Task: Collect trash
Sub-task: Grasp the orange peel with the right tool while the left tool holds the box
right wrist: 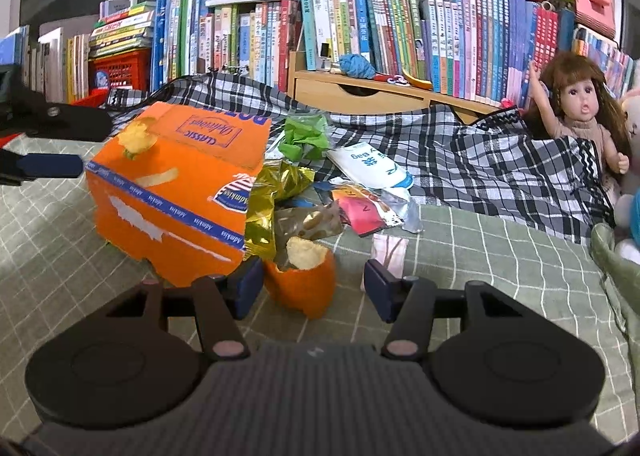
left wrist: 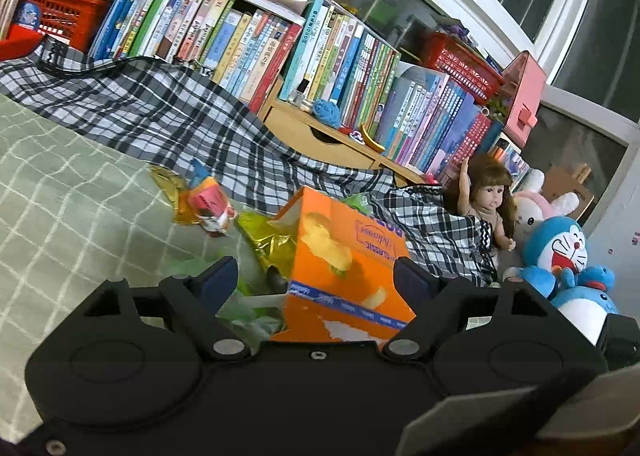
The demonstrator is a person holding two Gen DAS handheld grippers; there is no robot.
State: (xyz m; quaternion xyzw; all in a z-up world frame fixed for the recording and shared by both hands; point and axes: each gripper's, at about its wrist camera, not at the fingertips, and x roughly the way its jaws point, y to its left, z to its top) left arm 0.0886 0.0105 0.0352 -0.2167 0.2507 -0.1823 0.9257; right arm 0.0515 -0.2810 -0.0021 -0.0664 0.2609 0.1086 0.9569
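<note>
Left gripper [left wrist: 316,276] sits low over the green checked bedspread [left wrist: 68,216], jaws spread wide, and the orange snack box [left wrist: 344,268] stands between its fingers; whether either pad touches the cardboard, I cannot tell. From the right wrist view that same box [right wrist: 176,192] looms on the left, tilted, with the left gripper's fingers [right wrist: 48,165] reaching in at its far-left edge.

Right gripper [right wrist: 314,284] is also released, nothing clamped. Between its blue-padded fingers lies a torn orange box piece [right wrist: 304,284], just beside the left pad and clear of the right one.

Beyond it, the trash pile: a gold foil wrapper [right wrist: 272,196] against the box, a clear snack bag [right wrist: 308,222], a red-and-pink packet [right wrist: 366,208], a white pouch [right wrist: 372,168] and crumpled green plastic [right wrist: 304,134] farther back. A pink striped wrapper [right wrist: 388,250] lies near the right finger.

Behind everything, a black-and-white plaid cloth [right wrist: 480,164], rows of books [right wrist: 400,24], and a doll [right wrist: 580,104] at far right.
</note>
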